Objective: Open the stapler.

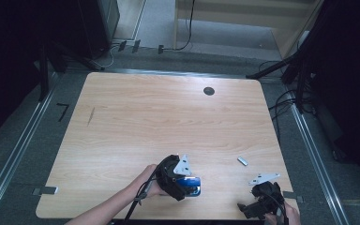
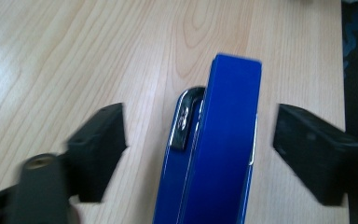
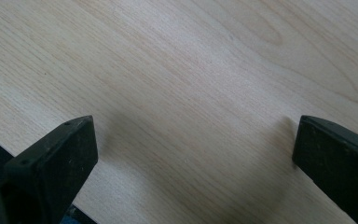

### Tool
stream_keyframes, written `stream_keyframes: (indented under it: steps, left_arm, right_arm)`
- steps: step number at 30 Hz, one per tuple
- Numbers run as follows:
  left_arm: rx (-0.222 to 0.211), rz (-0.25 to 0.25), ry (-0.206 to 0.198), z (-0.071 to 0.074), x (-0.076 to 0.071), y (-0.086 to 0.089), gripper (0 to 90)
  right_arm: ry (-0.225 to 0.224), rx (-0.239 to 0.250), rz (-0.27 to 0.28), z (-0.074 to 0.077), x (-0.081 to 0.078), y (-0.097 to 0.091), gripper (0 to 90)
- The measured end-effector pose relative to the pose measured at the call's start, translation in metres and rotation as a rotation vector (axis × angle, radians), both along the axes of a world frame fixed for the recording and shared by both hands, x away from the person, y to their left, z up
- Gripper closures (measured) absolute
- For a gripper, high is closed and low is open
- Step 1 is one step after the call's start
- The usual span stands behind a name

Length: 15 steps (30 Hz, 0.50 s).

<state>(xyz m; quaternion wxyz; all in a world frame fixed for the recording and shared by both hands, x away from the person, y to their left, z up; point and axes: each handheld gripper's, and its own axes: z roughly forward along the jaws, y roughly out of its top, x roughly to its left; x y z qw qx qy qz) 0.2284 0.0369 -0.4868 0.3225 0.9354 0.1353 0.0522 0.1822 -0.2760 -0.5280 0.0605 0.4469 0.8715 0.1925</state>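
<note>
In the left gripper view the two black jaws of the left gripper (image 2: 198, 149) stand wide apart, and a blue stapler (image 2: 219, 144) lies between them on the light wooden table (image 2: 74, 56). Neither jaw touches the stapler; bare wood shows on both sides of it. The stapler points away from the camera, and a shiny metal part (image 2: 186, 116) shows at its left edge near the far end.

In the high view the stapler (image 1: 191, 185) lies near the front edge of the table (image 1: 168, 112), somewhat right of the middle, and the left gripper (image 1: 183, 183) is just over it, held by the person's left hand (image 1: 151, 185).

The jaws of the right gripper (image 3: 193, 149) are also spread wide, with only wood grain between them, so they grasp nothing. In the high view the right gripper (image 1: 262, 199) is to the right of the stapler, well apart from it, at the front right corner of the table.

A small silver piece (image 1: 243, 161) lies on the table to the right of the stapler and a little farther back. A dark round hole (image 1: 209, 91) is far behind the stapler, near the back edge.
</note>
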Motion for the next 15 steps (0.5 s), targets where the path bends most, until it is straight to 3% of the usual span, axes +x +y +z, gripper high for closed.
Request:
stream_keyframes:
  steps: [6, 15]
  left_arm:
    - [-0.006, -0.017, -0.026, 0.001, -0.006, -0.010, 37.8]
    - [0.007, -0.046, -0.071, -0.001, -0.014, -0.026, 45.6]
  right_arm:
    - [-0.029, 0.031, -0.001, 0.006, -0.002, 0.002, 0.2]
    - [-0.062, 0.067, 0.001, 0.013, -0.003, 0.011, 0.4]
